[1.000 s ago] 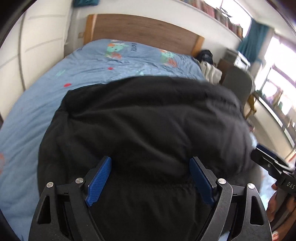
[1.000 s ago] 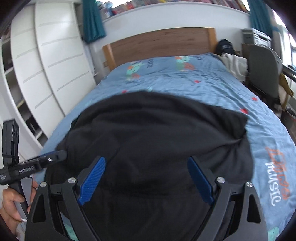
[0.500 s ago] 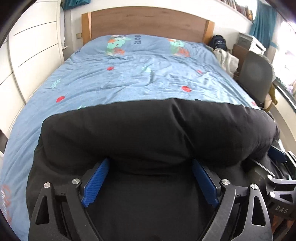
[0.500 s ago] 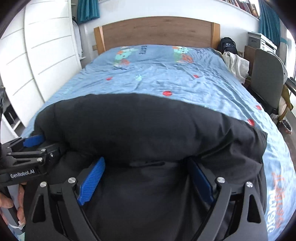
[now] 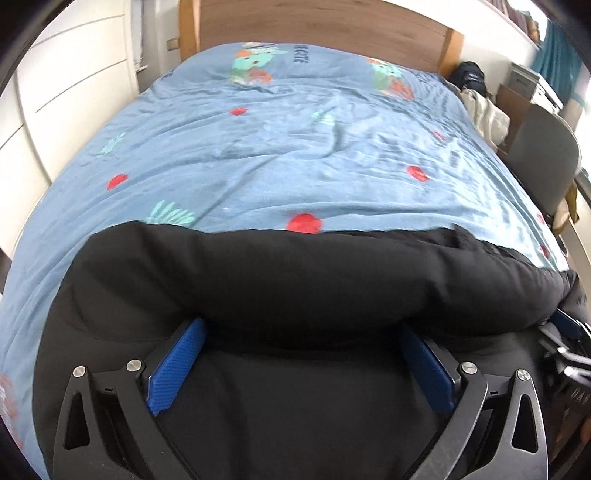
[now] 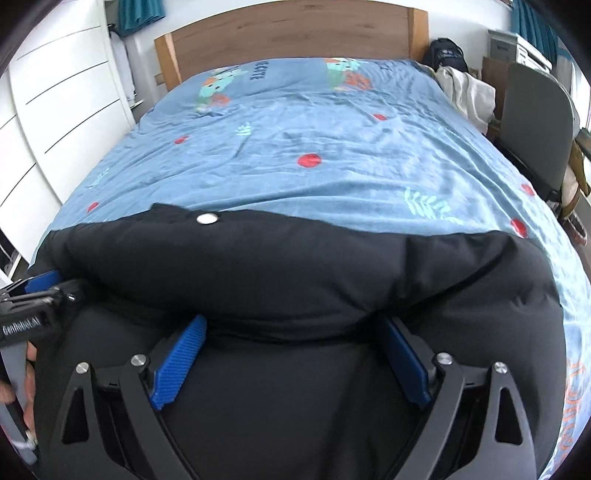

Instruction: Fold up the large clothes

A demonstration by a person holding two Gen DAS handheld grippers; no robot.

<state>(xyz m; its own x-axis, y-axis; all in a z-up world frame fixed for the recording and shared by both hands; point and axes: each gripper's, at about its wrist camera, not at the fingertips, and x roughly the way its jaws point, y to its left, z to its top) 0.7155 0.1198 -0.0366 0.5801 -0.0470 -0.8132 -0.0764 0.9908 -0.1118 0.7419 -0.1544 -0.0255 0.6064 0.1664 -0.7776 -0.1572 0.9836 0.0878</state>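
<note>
While my tongs gape, the coat (image 5: pixel 295 280) lies doubled on the bed (image 5: pixel 295 147).
Left tongs (image 5: pixel 299 350) just widened; right tongs (image 6: pixel 291 347) released; fabric lies loose between both.

**Bed under a black garment**

The bed (image 5: pixel 258 155) carries a light blue cover (image 6: pixel 332 162), wrinkled across its middle, printed with red dots, pale green leaf sprigs, cartoon figures and lettering near the head end. A wooden headboard (image 6: pixel 295 33) stands at the far end. A bulky black garment (image 6: pixel 295 266) lies directly on the cover at the near end, spanning most of the bed's width; its far part forms a thick rolled fold lying over the flatter near part. A small white snap (image 6: pixel 207 219) shows on the fold's far edge. Orange lettering on the cover peeks out beside the garment at the near right edge.
</note>
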